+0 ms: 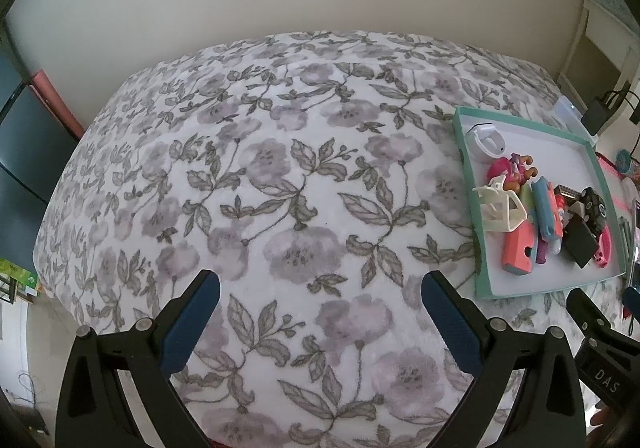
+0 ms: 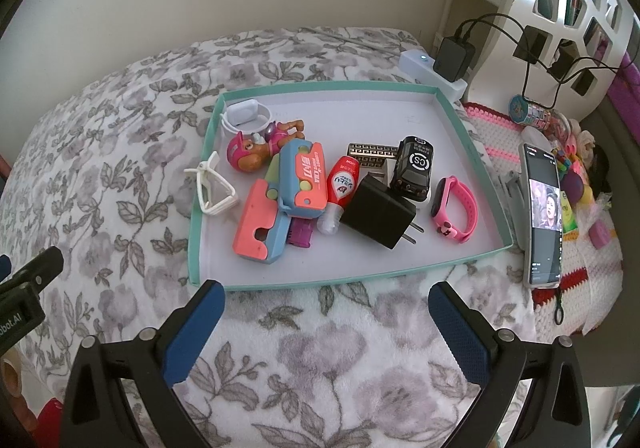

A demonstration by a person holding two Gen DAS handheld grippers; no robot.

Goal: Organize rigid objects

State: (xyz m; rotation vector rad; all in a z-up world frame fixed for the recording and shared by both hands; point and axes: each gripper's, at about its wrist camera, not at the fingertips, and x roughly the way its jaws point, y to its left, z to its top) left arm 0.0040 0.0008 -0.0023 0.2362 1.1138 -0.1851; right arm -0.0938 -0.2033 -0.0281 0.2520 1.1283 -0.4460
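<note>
A teal-rimmed white tray (image 2: 208, 152) (image 1: 468, 184) lies on the floral blanket. It holds a black charger (image 2: 378, 212), black toy car (image 2: 416, 168), pink wristband (image 2: 456, 208), red-white tube (image 2: 342, 184), blue-orange toy (image 2: 304, 178), coral-blue toy (image 2: 260, 228), pink pup figure (image 2: 256, 146), white clip (image 2: 210, 190) over the left rim and white earbud case (image 2: 246, 114). My right gripper (image 2: 326, 308) is open just in front of the tray. Left of the tray, my left gripper (image 1: 320, 296) hangs open over bare blanket.
The floral blanket (image 1: 260, 176) covers the bed. A phone (image 2: 544, 216) showing a video stands right of the tray on a crocheted mat (image 2: 584, 288) with small toys. A power strip (image 2: 420, 62) with chargers and cables sits behind. A wall is at the back.
</note>
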